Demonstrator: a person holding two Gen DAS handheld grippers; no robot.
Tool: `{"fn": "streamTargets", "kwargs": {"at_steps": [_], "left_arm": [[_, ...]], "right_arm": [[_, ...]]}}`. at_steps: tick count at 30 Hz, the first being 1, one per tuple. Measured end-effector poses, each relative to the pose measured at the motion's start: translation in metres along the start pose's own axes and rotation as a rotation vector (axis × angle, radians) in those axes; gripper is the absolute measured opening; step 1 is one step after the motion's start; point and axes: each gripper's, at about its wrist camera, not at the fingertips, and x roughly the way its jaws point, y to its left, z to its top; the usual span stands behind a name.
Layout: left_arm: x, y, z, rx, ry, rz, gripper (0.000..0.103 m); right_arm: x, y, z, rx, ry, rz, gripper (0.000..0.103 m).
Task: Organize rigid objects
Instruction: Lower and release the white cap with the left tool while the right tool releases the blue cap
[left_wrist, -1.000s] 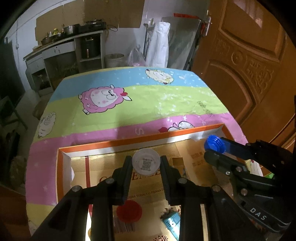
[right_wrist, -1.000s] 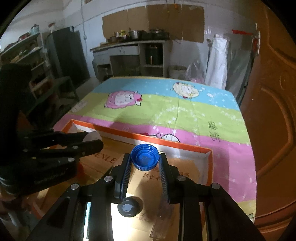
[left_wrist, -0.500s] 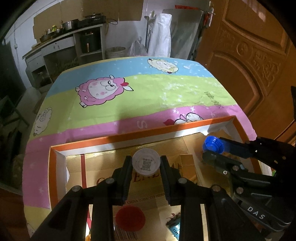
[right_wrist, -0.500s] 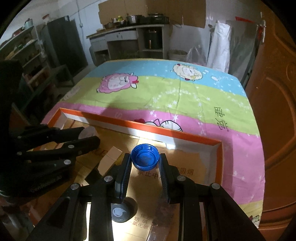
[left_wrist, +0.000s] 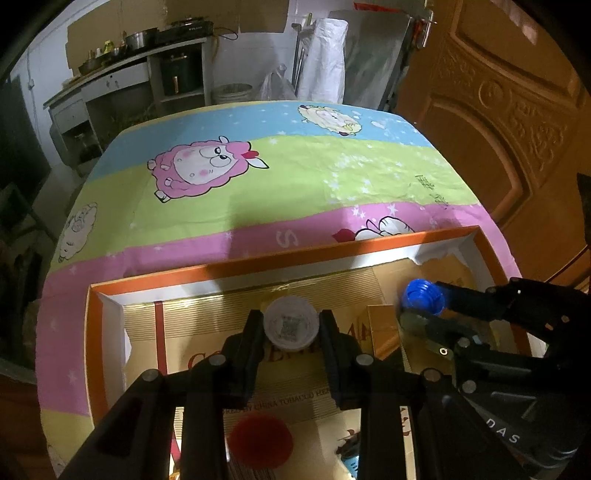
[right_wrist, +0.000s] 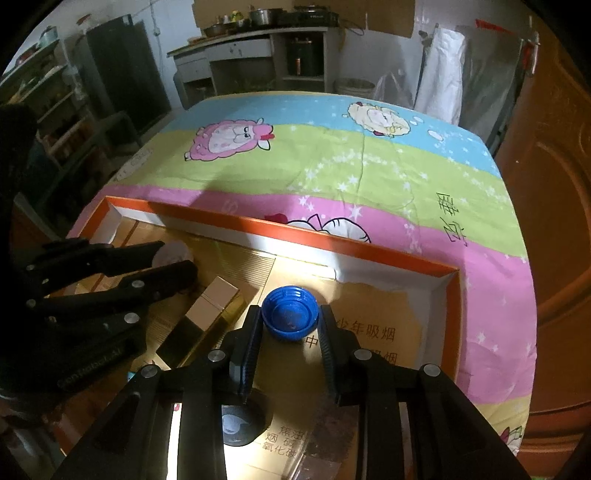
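Both wrist views look steeply down, close, sharing the orange-rimmed box (left_wrist: 332, 258).

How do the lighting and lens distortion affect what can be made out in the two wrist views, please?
Left wrist view: dim room, fisheye bends the orange box rim; the white cap in the left gripper is sharp, the red cap below blurred. Right wrist view: a bright patch glares on the gold lining by the blue cap in the right gripper; corners vignette black.

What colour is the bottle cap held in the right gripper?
Blue. The bottle cap shows best in the right wrist view, clamped in the right gripper.
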Motion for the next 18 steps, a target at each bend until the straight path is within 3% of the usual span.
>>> {"fn": "streamTargets", "kwargs": {"at_steps": [6, 18], "left_arm": [[-0.002, 0.003, 0.000, -0.017, -0.008, -0.008, 0.041], [-0.017, 0.003, -0.001, -0.023, -0.041, -0.009, 0.041]], "right_arm": [[-0.001, 0.000, -0.001, 0.009, -0.003, 0.001, 0.032], [-0.010, 0.001, -0.004, 0.019, -0.016, 0.001, 0.032]]}}
